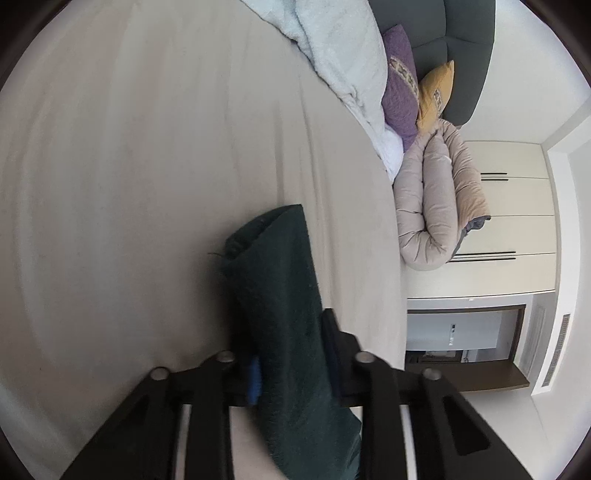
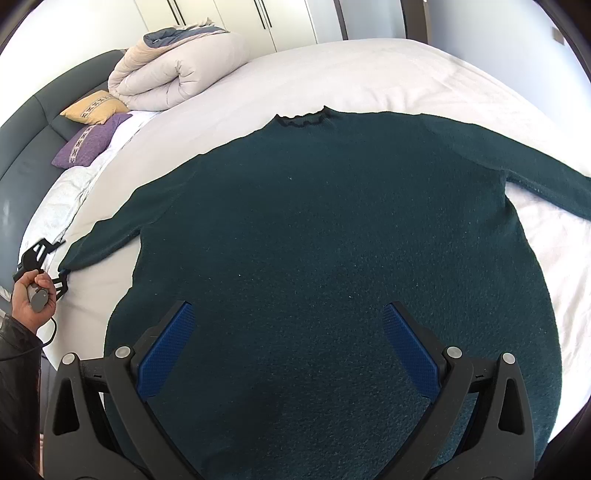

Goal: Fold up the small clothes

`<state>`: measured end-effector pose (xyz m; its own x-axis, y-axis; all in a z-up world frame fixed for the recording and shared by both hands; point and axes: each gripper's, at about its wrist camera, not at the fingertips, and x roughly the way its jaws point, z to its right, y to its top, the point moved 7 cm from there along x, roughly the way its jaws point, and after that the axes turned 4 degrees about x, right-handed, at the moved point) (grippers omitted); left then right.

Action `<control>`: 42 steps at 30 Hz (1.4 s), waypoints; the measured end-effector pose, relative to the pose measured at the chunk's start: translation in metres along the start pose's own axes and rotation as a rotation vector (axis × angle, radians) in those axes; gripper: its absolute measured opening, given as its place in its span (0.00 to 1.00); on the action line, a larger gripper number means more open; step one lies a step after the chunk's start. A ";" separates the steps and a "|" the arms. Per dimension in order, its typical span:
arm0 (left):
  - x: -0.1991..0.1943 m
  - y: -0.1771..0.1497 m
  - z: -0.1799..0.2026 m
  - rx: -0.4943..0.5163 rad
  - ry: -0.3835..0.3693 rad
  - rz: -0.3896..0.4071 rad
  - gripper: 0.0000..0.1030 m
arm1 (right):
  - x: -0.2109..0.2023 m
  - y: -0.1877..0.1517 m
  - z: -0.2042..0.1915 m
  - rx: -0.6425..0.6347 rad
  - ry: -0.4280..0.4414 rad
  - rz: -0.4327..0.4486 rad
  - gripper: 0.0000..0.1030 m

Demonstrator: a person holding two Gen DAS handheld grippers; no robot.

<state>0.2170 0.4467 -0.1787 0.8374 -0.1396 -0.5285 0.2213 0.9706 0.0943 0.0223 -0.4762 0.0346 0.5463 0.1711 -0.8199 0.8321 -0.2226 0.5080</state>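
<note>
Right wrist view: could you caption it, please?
Open right gripper above spread green sweater; left gripper holds its sleeve.

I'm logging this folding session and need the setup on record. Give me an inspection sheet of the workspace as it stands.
Surface: bed sheet, pale, lightly wrinkled.
Job's things: dark green sweater spread flat, collar away from the right camera, both sleeves out sideways.
Clutter: rolled duvet, yellow cushion and purple cushion by the headboard.
Grippers: left gripper shut on the sweater's sleeve end; right gripper open, over the sweater's lower body.
Cables: thin dark cord hanging below the person's left hand.
Surroundings: dark headboard, white wardrobe doors.
</note>
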 end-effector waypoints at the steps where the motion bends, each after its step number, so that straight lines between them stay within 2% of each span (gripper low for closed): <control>1: 0.003 -0.003 0.001 0.013 0.019 -0.008 0.05 | 0.000 0.000 0.001 0.003 0.003 -0.001 1.00; 3: 0.006 -0.009 0.014 0.077 0.050 -0.008 0.06 | 0.000 -0.001 0.004 0.008 0.007 0.001 1.00; 6: 0.005 -0.031 0.052 0.252 0.071 -0.010 0.05 | -0.002 0.002 0.012 0.025 0.011 0.011 1.00; 9: 0.012 -0.081 0.114 0.558 0.106 -0.023 0.07 | -0.003 0.006 0.026 0.066 0.020 0.018 0.98; 11: 0.019 -0.135 0.152 0.816 0.139 -0.031 0.07 | -0.002 0.010 0.036 0.099 0.031 0.014 0.96; 13: 0.029 -0.206 0.182 1.132 0.192 -0.026 0.07 | 0.000 0.016 0.045 0.139 0.054 0.012 0.96; 16: 0.041 -0.306 0.192 1.519 0.250 -0.002 0.07 | 0.007 0.033 0.053 0.194 0.132 0.001 0.94; 17: 0.043 -0.338 0.188 1.632 0.261 0.011 0.07 | 0.010 0.041 0.054 0.214 0.172 -0.005 0.94; 19: 0.046 -0.374 0.180 1.764 0.283 0.033 0.07 | 0.020 0.058 0.055 0.268 0.265 -0.035 0.91; 21: 0.047 -0.400 0.168 1.862 0.295 0.059 0.07 | 0.033 0.074 0.051 0.319 0.356 -0.085 0.87; 24: 0.046 -0.412 0.157 1.955 0.317 0.110 0.07 | 0.064 0.097 0.033 0.395 0.523 -0.204 0.84; 29: 0.038 -0.421 0.146 2.048 0.340 0.172 0.07 | 0.118 0.119 -0.011 0.486 0.724 -0.358 0.84; 35: 0.035 -0.425 0.138 2.093 0.343 0.198 0.07 | 0.172 0.124 -0.062 0.563 0.829 -0.490 0.82; 38: 0.036 -0.427 0.134 2.104 0.337 0.194 0.07 | 0.193 0.128 -0.086 0.527 0.834 -0.528 0.71; 40: 0.036 -0.426 0.135 2.099 0.338 0.192 0.07 | 0.204 0.133 -0.100 0.487 0.817 -0.544 0.48; 42: 0.035 -0.424 0.136 2.092 0.335 0.194 0.07 | 0.210 0.131 -0.112 0.440 0.798 -0.561 0.29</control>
<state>0.2199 0.0036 -0.1225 0.8661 0.1719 -0.4694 0.4532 -0.6662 0.5923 0.2567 -0.3616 -0.0418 0.1335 0.8994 -0.4162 0.9634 -0.2163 -0.1584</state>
